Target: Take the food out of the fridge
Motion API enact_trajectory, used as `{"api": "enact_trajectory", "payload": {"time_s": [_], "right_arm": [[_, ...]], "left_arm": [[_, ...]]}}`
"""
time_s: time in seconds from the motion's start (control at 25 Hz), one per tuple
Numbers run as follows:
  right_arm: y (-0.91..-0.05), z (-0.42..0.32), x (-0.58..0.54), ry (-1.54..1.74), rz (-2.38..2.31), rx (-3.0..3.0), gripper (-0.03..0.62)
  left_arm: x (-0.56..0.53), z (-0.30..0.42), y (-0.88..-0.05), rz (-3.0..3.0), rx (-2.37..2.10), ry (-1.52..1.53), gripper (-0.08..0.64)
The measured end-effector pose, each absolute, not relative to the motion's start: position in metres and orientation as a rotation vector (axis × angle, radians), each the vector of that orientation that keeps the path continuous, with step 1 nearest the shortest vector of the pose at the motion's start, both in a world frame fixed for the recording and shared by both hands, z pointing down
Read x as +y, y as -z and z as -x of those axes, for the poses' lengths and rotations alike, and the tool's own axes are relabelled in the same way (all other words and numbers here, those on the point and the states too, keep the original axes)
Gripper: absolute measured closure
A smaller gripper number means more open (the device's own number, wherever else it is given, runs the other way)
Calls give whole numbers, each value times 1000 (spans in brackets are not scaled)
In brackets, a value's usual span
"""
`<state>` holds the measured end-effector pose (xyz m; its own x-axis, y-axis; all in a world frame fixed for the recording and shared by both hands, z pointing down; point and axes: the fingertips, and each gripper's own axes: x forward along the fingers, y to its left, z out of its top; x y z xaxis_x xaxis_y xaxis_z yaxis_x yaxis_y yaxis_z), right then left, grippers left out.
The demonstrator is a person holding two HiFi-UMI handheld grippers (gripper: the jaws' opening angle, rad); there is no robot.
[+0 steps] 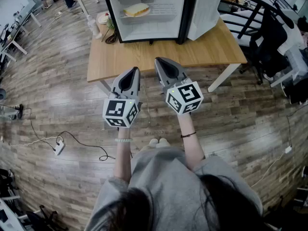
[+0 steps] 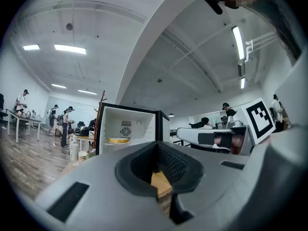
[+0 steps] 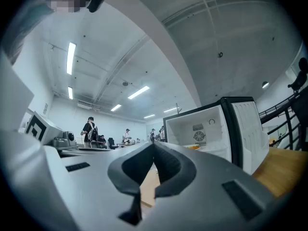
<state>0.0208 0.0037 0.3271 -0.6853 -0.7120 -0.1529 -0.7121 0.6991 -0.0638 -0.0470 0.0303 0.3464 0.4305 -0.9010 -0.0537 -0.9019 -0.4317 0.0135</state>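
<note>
nothing is out yet: the food point(image 1: 136, 10) lies inside the open fridge point(image 1: 163, 24), well ahead of the left gripper point(image 1: 135, 71) and right gripper point(image 1: 159, 60), both empty with jaws together.

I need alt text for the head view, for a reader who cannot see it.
A small fridge stands open on a wooden table, with pale food, perhaps a sandwich, on its shelf. In front of the table a person holds the left gripper and the right gripper, both shut and empty.
</note>
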Motion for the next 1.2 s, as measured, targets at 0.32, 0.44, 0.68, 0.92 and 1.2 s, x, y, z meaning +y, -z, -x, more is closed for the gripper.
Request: {"api": "enact_trajectory", "payload": {"time_s": [0.32, 0.44, 0.68, 0.92, 1.2], "right_arm": [[-331, -27, 5, 1, 1146, 2744, 584], [-331, -32, 6, 34, 1113, 2731, 584], [-337, -32, -1, 83, 1097, 2736, 584], [-346, -22, -14, 122, 1062, 2764, 584], [-353, -3, -52, 139, 1064, 2778, 584]], "left_arm": [[31, 39, -350, 2638, 1674, -64, 552], [32, 35, -350, 2636, 1678, -71, 552], [25, 29, -345, 2624, 1688, -76, 552], [15, 37, -357, 2639, 1716, -61, 552], [-21, 57, -361, 2641, 1713, -78, 552]]}}
